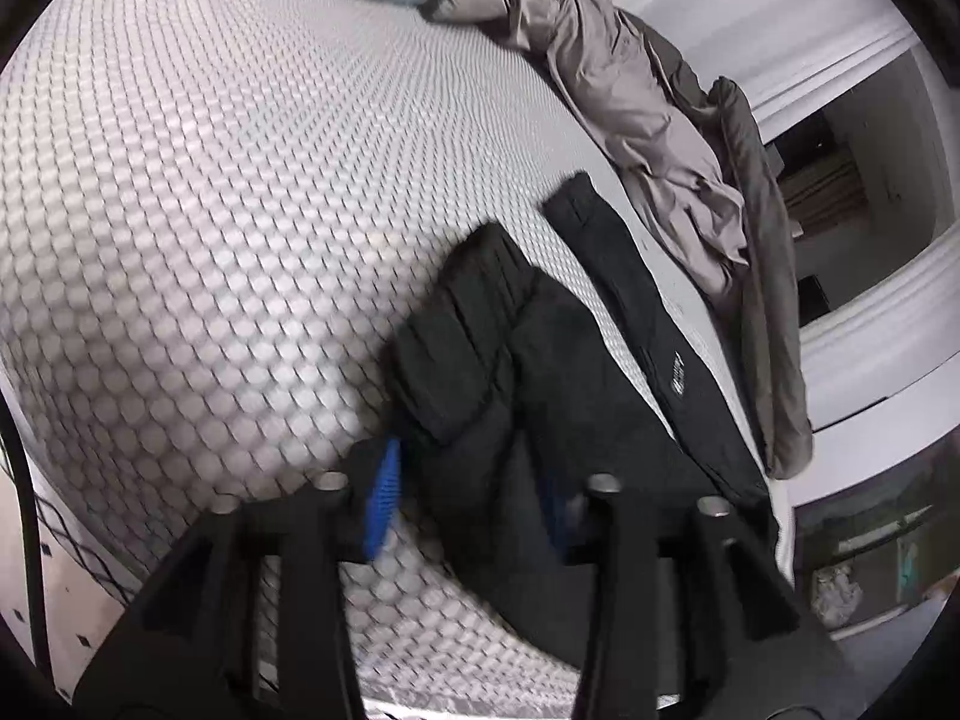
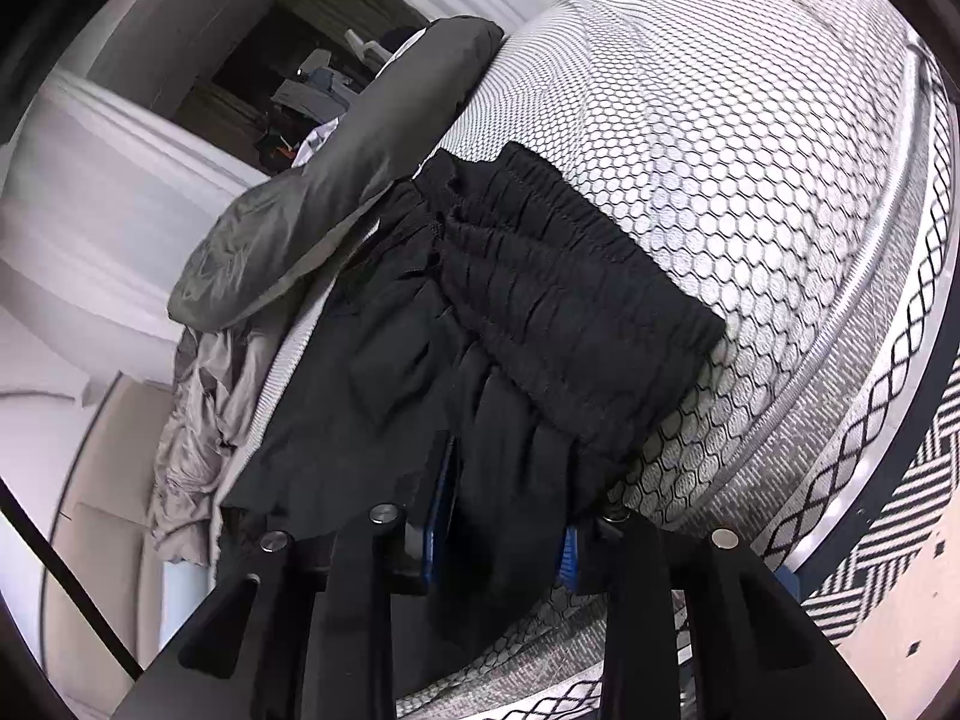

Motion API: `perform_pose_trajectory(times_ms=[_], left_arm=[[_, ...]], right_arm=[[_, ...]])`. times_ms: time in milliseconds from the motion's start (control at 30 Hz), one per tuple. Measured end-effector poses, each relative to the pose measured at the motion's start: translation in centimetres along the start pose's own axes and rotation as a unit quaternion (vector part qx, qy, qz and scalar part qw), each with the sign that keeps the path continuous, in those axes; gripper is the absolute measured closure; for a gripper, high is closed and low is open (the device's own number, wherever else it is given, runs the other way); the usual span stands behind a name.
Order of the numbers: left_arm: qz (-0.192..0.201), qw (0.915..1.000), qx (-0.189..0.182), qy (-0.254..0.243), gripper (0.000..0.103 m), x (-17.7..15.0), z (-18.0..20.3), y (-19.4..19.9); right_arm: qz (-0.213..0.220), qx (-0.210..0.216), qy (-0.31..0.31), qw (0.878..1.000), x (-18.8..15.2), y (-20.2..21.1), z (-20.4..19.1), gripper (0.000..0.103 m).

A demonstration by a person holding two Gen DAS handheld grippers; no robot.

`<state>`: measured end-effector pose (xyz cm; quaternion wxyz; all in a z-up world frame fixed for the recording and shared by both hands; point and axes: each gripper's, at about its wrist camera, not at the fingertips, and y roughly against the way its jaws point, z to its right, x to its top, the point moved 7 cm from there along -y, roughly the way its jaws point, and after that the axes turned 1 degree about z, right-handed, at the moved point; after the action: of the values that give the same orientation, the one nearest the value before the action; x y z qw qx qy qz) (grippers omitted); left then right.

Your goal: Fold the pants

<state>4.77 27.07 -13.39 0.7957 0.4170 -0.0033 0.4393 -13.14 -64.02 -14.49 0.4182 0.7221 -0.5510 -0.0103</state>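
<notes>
Now spread on the white honeycomb-quilted mattress [image 1: 180,210]: black fabric pants [image 1: 540,372], near its edge. Left gripper [image 1: 468,498] released, blue pads wide apart, straddling a pant fold. Right gripper [image 2: 504,534] grasping cloth below the gathered elastic waistband [image 2: 576,288]. Beyond the pants, along the mattress edge, crumpled grey-brown duvet [image 1: 648,120]. Broad bare quilting on the pants' other side.

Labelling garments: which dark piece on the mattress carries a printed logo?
The long black piece nearest the grey bedding; the bunched pants show none.
</notes>
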Motion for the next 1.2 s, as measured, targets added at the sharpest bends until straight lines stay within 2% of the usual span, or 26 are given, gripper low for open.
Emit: perform_pose_trajectory(times_ms=[67, 167, 267, 333, 367, 400, 500, 700, 867, 967, 1067, 1200], left_arm=[[-0.005, 0.9999, -0.009, -0.001, 0.047, -0.4, 0.3, 0.0], [-0.011, 0.9996, -0.004, -0.024, 0.042, -0.8, 1.0, -0.5], [-0.017, 0.9992, 0.014, -0.034, 0.042, -1.2, 1.7, -1.8], [-0.014, 0.9990, 0.024, -0.035, 0.053, -1.1, 1.8, -2.2], [-0.013, 0.9989, 0.027, -0.036, 0.076, -1.0, 1.9, -2.3], [-0.014, 0.9990, 0.025, -0.034, 0.093, -0.9, 1.8, -2.4], [-0.011, 0.9995, 0.014, -0.027, 0.100, -1.0, 1.3, -1.9], [0.004, 0.9993, 0.006, -0.036, 0.100, -0.8, 0.5, 1.4], [0.024, 0.9981, -0.002, -0.056, 0.100, 1.4, 2.7, 3.1], [0.038, 0.9971, -0.019, -0.064, 0.100, 3.9, 5.5, 3.4], [0.045, 0.9958, -0.033, -0.073, 0.100, 6.8, 8.4, 2.8], [0.032, 0.9953, -0.027, -0.087, 0.099, 12.4, 13.9, -2.0]], right_arm=[[0.002, -0.007, 0.000, 1.000, -0.3, 0.0, 0.3, 0.072], [-0.001, -0.022, 0.018, 1.000, -0.7, -0.1, -0.2, 0.071], [-0.003, -0.044, 0.053, 0.998, -0.8, -0.6, -1.6, 0.071], [0.001, -0.064, 0.079, 0.995, -0.8, -0.8, -2.3, 0.072], [0.004, -0.070, 0.090, 0.993, -0.9, -0.8, -2.7, 0.079], [0.005, -0.070, 0.098, 0.993, -0.9, -0.9, -3.0, 0.089], [0.013, -0.050, 0.100, 0.994, -1.0, 0.0, -3.3, 0.097], [-0.014, 0.000, 0.051, 0.999, -2.7, 2.2, -1.2, 0.098], [0.004, 0.033, 0.047, 0.998, -1.9, 3.8, -3.1, 0.098], [0.020, 0.043, 0.051, 0.998, 0.4, 4.7, -5.3, 0.098], [0.033, 0.040, 0.068, 0.996, 3.4, 4.0, -8.8, 0.098], [0.028, 0.022, 0.095, 0.995, 8.8, -0.4, -13.8, 0.098]])
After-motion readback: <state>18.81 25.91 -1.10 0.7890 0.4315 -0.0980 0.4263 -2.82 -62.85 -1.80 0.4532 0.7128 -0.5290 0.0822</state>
